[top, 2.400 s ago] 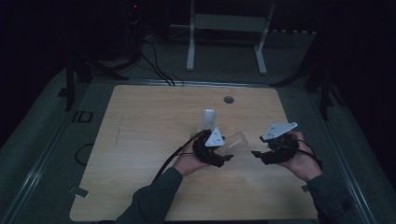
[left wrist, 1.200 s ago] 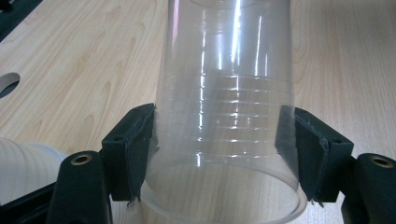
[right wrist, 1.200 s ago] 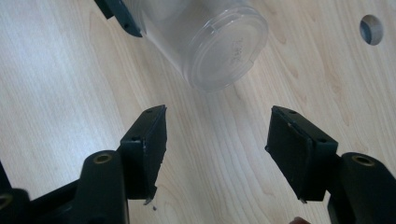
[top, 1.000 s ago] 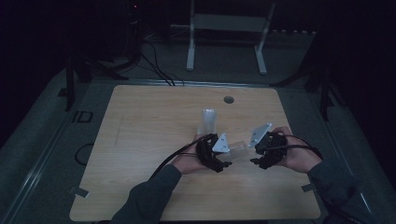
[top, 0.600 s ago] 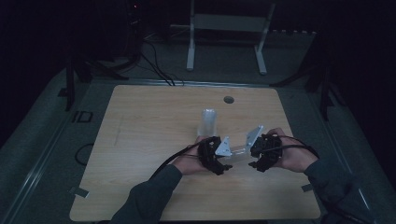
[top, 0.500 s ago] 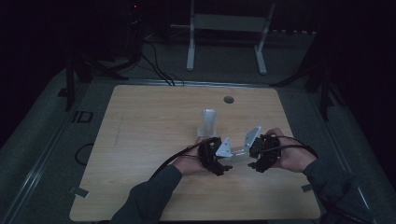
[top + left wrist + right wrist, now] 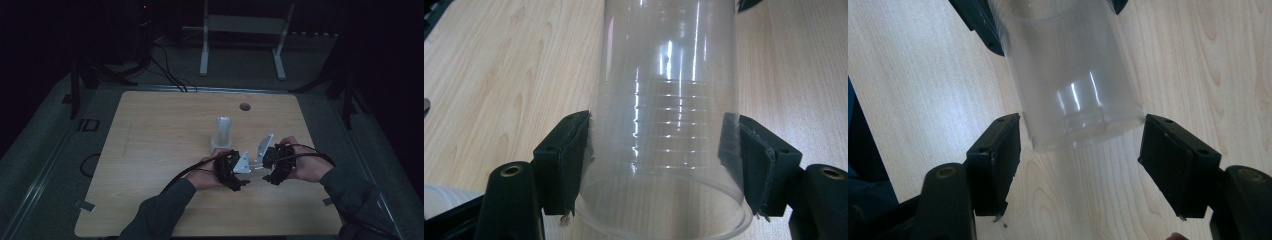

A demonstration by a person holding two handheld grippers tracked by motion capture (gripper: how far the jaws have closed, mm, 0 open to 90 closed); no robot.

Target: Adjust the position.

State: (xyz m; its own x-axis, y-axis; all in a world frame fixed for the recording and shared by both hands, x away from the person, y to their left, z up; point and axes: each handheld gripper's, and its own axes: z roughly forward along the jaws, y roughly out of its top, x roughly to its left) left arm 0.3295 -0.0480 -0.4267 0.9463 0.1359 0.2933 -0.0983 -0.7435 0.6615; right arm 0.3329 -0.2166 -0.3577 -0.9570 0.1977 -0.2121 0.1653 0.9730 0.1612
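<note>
A clear plastic cup (image 7: 664, 100) lies level above the wooden table (image 7: 150, 130). My left gripper (image 7: 659, 160) is shut on it near the rim, both pads pressed against its wall. In the right gripper view the cup's base (image 7: 1068, 75) points toward my right gripper (image 7: 1080, 135). Its jaws have just been opening and stand on either side of the base with a gap on each side. In the high view the left gripper (image 7: 245, 175) and right gripper (image 7: 265, 172) face each other near the table's front, with the cup (image 7: 256, 167) between them.
A second clear cup (image 7: 223, 131) stands upright on the table just behind the left hand. A small round hole (image 7: 245, 106) sits near the table's far edge. Beyond the table are a metal stand (image 7: 245, 30) and dark cables (image 7: 170, 75) on the floor.
The right hand has come in leftward to meet the cup held by the left gripper. Its jaws, earlier closer around the base, now stand apart from it. The left hand barely moved.
</note>
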